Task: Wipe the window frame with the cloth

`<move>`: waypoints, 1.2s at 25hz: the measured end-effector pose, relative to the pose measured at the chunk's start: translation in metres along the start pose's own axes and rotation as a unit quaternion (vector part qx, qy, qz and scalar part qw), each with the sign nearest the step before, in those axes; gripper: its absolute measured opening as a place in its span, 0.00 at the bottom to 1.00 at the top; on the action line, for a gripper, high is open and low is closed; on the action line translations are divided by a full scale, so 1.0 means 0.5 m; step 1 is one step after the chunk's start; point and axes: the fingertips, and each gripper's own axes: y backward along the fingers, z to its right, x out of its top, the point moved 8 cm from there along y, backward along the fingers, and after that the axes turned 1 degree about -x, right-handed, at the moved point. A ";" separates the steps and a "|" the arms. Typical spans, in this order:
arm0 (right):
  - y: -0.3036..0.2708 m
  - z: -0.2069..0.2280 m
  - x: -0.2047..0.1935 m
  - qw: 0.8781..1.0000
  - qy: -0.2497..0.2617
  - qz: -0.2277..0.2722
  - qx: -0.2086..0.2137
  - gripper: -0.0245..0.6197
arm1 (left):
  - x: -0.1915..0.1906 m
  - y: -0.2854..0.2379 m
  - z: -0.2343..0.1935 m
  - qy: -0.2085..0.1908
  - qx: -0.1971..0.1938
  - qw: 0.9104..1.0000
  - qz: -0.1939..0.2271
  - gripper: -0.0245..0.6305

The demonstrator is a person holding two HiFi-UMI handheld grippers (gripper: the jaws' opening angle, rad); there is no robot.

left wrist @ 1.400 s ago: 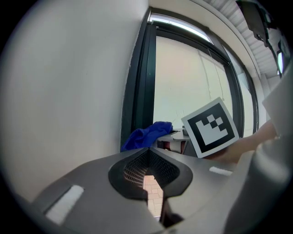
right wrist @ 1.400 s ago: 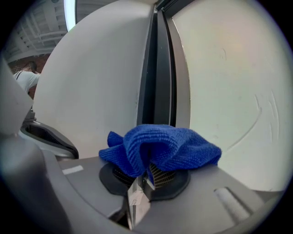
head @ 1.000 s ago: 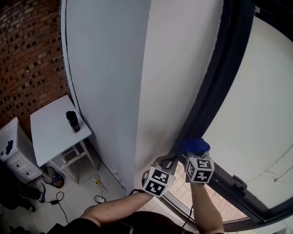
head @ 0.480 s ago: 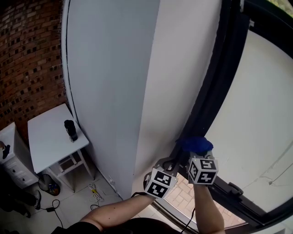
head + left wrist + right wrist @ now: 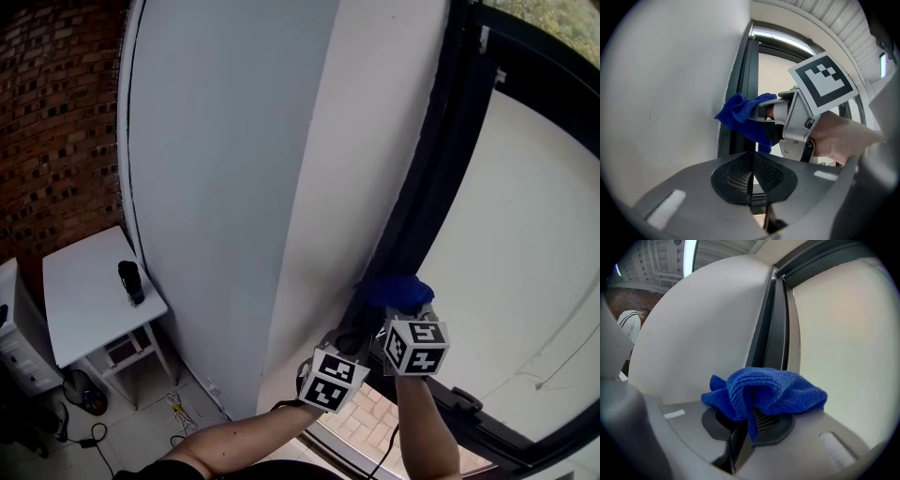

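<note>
A blue cloth [image 5: 397, 292] is bunched in my right gripper [image 5: 401, 314], which is shut on it and presses it against the black window frame [image 5: 437, 178] low on its upright. In the right gripper view the cloth [image 5: 764, 392] drapes over the jaws, with the dark frame [image 5: 774, 329] rising just behind it. My left gripper [image 5: 343, 341] sits beside the right one, next to the white wall, shut with nothing in it. From the left gripper view, the cloth [image 5: 743, 115] and the right gripper [image 5: 794, 126] are seen against the frame.
A white wall [image 5: 281, 169] runs left of the frame, window glass [image 5: 511, 244] to its right. Below left stand a small white table [image 5: 80, 300] with a dark bottle [image 5: 129, 279], a white cabinet [image 5: 14, 337], and cables on the tiled floor [image 5: 141, 427].
Both grippers and the cloth have slid a little up the frame. The view has tilted upward, so the table sits lower and further left.
</note>
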 end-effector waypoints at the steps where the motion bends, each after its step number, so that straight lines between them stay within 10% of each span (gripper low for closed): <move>1: -0.001 0.003 0.010 1.000 0.002 0.004 0.000 0.13 | 0.006 -0.003 0.001 0.000 -0.003 1.000 0.002 0.03; 30: -0.003 0.077 0.334 0.992 0.061 0.110 -0.018 0.13 | 0.277 -0.005 0.018 -0.040 -0.011 0.993 0.108 0.03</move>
